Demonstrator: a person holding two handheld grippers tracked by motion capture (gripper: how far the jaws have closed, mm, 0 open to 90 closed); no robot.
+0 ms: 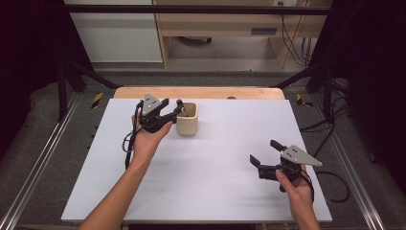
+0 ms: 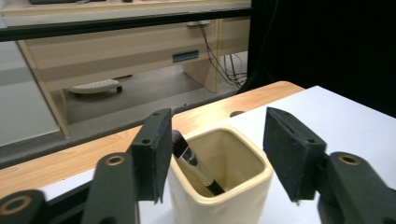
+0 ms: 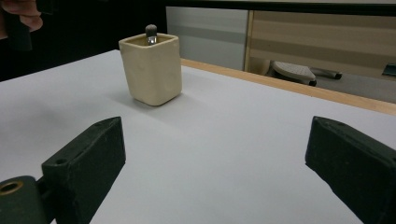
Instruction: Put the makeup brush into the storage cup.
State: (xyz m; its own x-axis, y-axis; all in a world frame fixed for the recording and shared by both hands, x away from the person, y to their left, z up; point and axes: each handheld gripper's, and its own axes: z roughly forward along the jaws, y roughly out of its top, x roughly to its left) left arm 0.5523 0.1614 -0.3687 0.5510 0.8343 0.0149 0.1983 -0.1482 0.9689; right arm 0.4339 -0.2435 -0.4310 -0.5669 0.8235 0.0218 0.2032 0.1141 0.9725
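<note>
We see the cream cup (image 1: 187,119) at the table's (image 1: 201,191) far left (a brush (image 2: 194,164) leans inside). Left gripper (image 1: 168,110) beside it, fingers apart, empty; right gripper (image 1: 265,152) well clear, wide open.

there are no words, numbers or signs to read here. the cream cup (image 2: 219,186) has no writing on it, and the white table top (image 1: 215,182) is plain too.
</note>
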